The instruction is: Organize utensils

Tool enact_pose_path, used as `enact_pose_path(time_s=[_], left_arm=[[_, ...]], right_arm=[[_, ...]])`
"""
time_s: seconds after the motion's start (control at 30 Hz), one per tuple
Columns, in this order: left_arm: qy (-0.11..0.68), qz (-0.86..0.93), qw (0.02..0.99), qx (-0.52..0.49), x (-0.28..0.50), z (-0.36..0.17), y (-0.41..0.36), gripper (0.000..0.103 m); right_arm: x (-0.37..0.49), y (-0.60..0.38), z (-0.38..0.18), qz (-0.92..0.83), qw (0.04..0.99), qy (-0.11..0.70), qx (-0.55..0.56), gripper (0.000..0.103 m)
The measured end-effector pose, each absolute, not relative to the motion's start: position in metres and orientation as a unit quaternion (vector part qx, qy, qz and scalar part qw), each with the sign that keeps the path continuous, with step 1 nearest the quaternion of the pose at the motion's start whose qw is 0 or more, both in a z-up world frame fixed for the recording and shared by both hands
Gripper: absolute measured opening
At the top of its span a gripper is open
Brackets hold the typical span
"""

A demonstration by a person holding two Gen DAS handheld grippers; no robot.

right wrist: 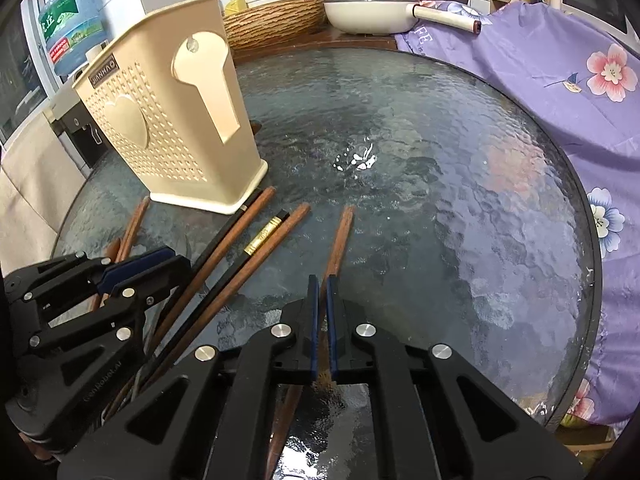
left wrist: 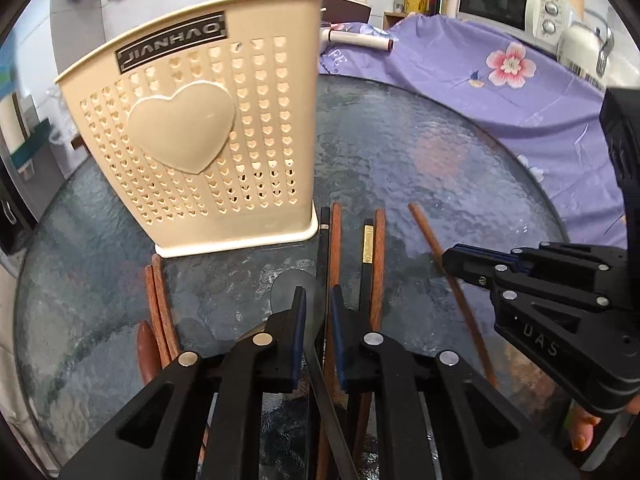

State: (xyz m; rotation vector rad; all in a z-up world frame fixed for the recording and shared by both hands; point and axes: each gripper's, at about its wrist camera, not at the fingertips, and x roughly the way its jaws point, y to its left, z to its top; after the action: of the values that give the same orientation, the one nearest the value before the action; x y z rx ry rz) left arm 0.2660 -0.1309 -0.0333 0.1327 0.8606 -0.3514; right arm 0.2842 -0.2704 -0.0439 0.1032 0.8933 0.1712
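A beige perforated utensil holder [left wrist: 192, 128] [right wrist: 168, 120] stands upright on the round glass table [left wrist: 400, 152]. Several chopsticks lie in front of it. My left gripper [left wrist: 318, 300] [right wrist: 178, 262] has narrow jaws shut on the neck of a metal spoon [left wrist: 288, 284]; a black and a brown chopstick [left wrist: 335, 240] run through the same gap. Beside them lies a black chopstick with a gold band [left wrist: 368, 248] [right wrist: 262, 236]. My right gripper [right wrist: 322, 284] [left wrist: 448, 258] is shut on a single brown chopstick [right wrist: 344, 232] [left wrist: 428, 232], which rests on the glass.
More brown wooden utensils [left wrist: 158, 312] lie left of the holder's base. A purple flowered cloth [right wrist: 560, 60] drapes over the table's right side. A white pan [right wrist: 368, 12] and a woven basket [right wrist: 276, 20] sit behind the table. A water bottle [right wrist: 72, 20] stands far left.
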Motion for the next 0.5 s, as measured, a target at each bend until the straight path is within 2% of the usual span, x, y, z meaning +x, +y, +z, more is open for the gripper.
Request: enact_pose_path(time_s=[0.23, 0.3, 0.37, 0.5], left_arm=[[0.418, -0.168, 0.891, 0.053, 0.2634, -0.0374, -0.1221, 0.009], [0.413, -0.163, 0.894, 0.057, 0.2626, -0.0372, -0.1218, 0.022], [0.404, -0.157, 0.898, 0.068, 0.2599, -0.0352, -0.1221, 0.050], [0.397, -0.145, 0.903, 0.078, 0.2601, -0.0330, -0.1225, 0.052]], right_arm=[[0.2844, -0.2696, -0.0434, 0.081, 0.897, 0.431, 0.048, 0.004], [0.2842, -0.2697, -0.0435, 0.086, 0.897, 0.430, 0.052, 0.004], [0.2833, -0.2694, -0.0433, 0.086, 0.898, 0.428, 0.049, 0.004], [0.2842, -0.2691, -0.0438, 0.078, 0.898, 0.430, 0.042, 0.004]])
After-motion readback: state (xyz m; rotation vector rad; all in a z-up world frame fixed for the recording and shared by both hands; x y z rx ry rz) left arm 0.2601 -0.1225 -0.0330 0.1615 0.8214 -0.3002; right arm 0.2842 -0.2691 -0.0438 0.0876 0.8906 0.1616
